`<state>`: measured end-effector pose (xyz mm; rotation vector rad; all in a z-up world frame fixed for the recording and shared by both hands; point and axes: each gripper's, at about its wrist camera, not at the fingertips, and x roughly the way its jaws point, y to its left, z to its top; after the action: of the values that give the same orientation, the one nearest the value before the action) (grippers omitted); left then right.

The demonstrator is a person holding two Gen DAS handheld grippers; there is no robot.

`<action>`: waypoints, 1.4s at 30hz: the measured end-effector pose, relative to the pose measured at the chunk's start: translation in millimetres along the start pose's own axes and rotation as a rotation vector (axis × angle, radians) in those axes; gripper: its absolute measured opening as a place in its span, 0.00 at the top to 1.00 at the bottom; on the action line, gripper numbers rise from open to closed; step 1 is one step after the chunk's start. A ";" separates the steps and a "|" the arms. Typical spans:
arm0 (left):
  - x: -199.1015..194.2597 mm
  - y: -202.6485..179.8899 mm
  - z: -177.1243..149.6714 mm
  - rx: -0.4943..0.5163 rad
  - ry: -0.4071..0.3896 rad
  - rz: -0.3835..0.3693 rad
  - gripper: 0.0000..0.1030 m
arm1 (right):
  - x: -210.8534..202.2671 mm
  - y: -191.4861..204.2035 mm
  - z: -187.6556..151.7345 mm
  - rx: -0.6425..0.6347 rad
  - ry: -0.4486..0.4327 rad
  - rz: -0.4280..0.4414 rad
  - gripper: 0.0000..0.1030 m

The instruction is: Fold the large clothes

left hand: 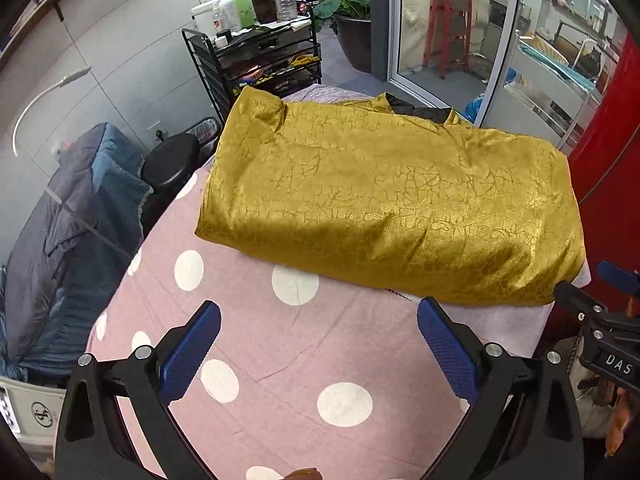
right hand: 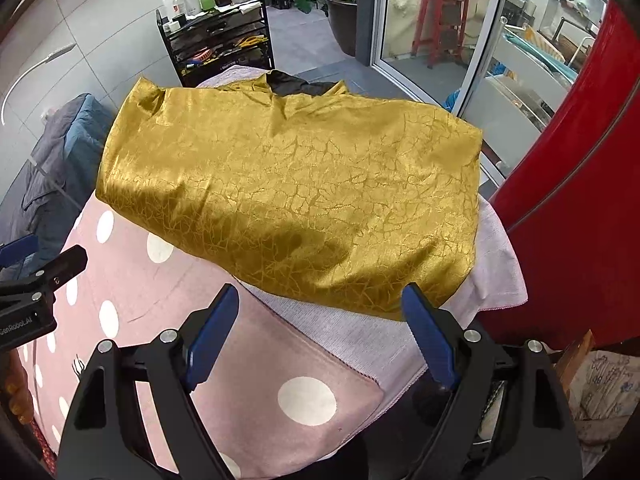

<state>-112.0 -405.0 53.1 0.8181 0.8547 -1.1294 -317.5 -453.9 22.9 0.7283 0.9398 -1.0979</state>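
Blue ribbed pads (left hand: 188,356) on the left gripper (left hand: 316,344) stand wide apart with nothing between them, hanging over a pink sheet with white dots (left hand: 248,312). The right gripper (right hand: 320,332) is spread just as wide and empty; its right-hand pad (right hand: 430,340) sits just at the near edge of the gold garment (right hand: 296,188), though contact cannot be told. That garment lies folded into a broad rectangle across the far part of the sheet, black lining (right hand: 294,84) showing at its collar end. Under its right side lies a pale lilac towel (right hand: 500,264). Beyond stand a black cart (left hand: 256,60) loaded with bottles, a potted plant (left hand: 348,8) and a glass door (left hand: 452,36); red panelling (right hand: 580,184) rises on the right.
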 end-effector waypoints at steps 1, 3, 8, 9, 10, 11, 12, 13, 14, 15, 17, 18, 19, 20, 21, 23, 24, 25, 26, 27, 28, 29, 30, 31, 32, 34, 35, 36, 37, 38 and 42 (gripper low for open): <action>0.0 0.2 0.0 0.006 0.000 0.003 0.06 | -0.5 -0.5 0.9 0.003 0.001 0.002 0.20; 0.8 -0.9 0.9 0.007 0.004 0.000 0.06 | -0.6 -0.8 2.9 0.005 0.001 0.004 0.20; 2.4 -1.2 2.2 0.001 0.013 -0.001 0.06 | -1.5 0.2 3.0 0.003 0.000 0.007 0.20; 2.3 -1.9 2.3 0.005 0.013 0.002 0.06 | -1.4 0.2 3.1 0.002 0.001 0.008 0.20; 2.0 -2.6 2.2 0.006 0.012 0.003 0.06 | -1.3 0.4 2.8 0.001 0.002 0.008 0.20; 1.8 -3.1 2.4 0.008 0.012 0.005 0.06 | -1.3 0.6 2.5 0.001 0.004 0.009 0.20; 1.5 -3.7 2.8 0.009 0.012 0.007 0.06 | -1.3 0.6 2.4 0.000 0.005 0.010 0.20; 1.3 -4.3 3.0 0.009 0.012 0.008 0.06 | -1.6 0.6 2.4 -0.001 0.005 0.010 0.20; 1.2 -4.9 3.2 0.010 0.012 0.010 0.06 | -1.8 0.6 2.0 0.000 0.004 0.010 0.20; 1.3 -5.5 3.2 0.012 0.013 0.012 0.06 | -1.7 0.7 2.1 -0.002 0.005 0.011 0.20; 1.7 -6.7 2.5 0.016 0.016 0.016 0.06 | -1.1 0.2 2.2 -0.003 0.007 0.011 0.20; 2.0 -6.6 2.1 0.017 0.019 0.018 0.06 | -0.6 -0.2 2.2 -0.003 0.008 0.010 0.20; 2.4 -7.1 1.4 0.017 0.022 0.019 0.06 | -0.4 -0.5 2.1 -0.002 0.009 0.011 0.20; 2.5 -7.2 0.9 0.017 0.024 0.017 0.06 | 0.0 -0.8 1.8 -0.002 0.011 0.012 0.20; 2.5 -7.3 0.7 0.015 0.024 0.016 0.06 | 0.2 -1.1 1.6 -0.003 0.012 0.014 0.20; 2.8 -8.2 0.8 0.013 0.026 0.016 0.06 | 0.4 -1.2 0.9 -0.006 0.014 0.013 0.20; 2.6 -8.7 0.8 0.014 0.027 0.017 0.06 | 0.4 -1.3 1.0 -0.008 0.015 0.012 0.20; 2.3 -9.3 0.7 0.016 0.027 0.018 0.06 | 0.4 -1.4 0.8 -0.009 0.015 0.011 0.20; 1.6 -9.9 0.6 0.019 0.025 0.020 0.06 | 0.3 -1.8 0.4 -0.009 0.015 0.011 0.20; 1.1 -10.4 0.6 0.020 0.024 0.022 0.06 | -0.1 -2.1 0.0 -0.009 0.014 0.011 0.20; 0.9 -10.3 0.9 0.021 0.023 0.023 0.06 | -0.1 -2.4 0.1 -0.009 0.015 0.011 0.20; 0.7 -10.1 1.1 0.021 0.022 0.025 0.06 | -0.2 -2.3 -0.1 -0.009 0.015 0.011 0.20; 0.6 -9.8 1.1 0.020 0.021 0.026 0.06 | -0.2 -2.0 -0.4 -0.008 0.014 0.011 0.20; 0.4 -9.4 1.0 0.018 0.022 0.026 0.06 | -0.1 -1.9 -0.3 -0.008 0.015 0.011 0.20; 0.2 -9.3 0.6 0.017 0.022 0.026 0.06 | -0.1 -1.9 -0.4 -0.010 0.015 0.012 0.20; 0.4 -9.4 0.7 0.017 0.024 0.027 0.06 | -0.3 -2.0 -0.1 -0.013 0.015 0.012 0.20; 0.3 -9.7 0.6 0.017 0.023 0.028 0.06 | -0.3 -1.9 -0.2 -0.015 0.015 0.013 0.20; 0.2 -9.9 0.6 0.018 0.024 0.030 0.06 | -0.4 -1.9 0.2 -0.015 0.014 0.014 0.20; -0.1 -9.9 0.5 0.018 0.024 0.030 0.06 | -0.4 -1.9 0.2 -0.015 0.014 0.016 0.20; -0.2 -9.9 0.5 0.017 0.022 0.031 0.06 | -0.4 -2.0 0.1 -0.015 0.014 0.017 0.20; -1.2 -7.9 -0.3 -0.011 0.010 0.024 0.06 | 0.2 -1.5 1.2 -0.020 0.014 0.018 0.20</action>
<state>-119.9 -406.1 53.1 0.8231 0.8567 -1.0998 -318.6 -455.6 23.2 0.7277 0.9527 -1.0676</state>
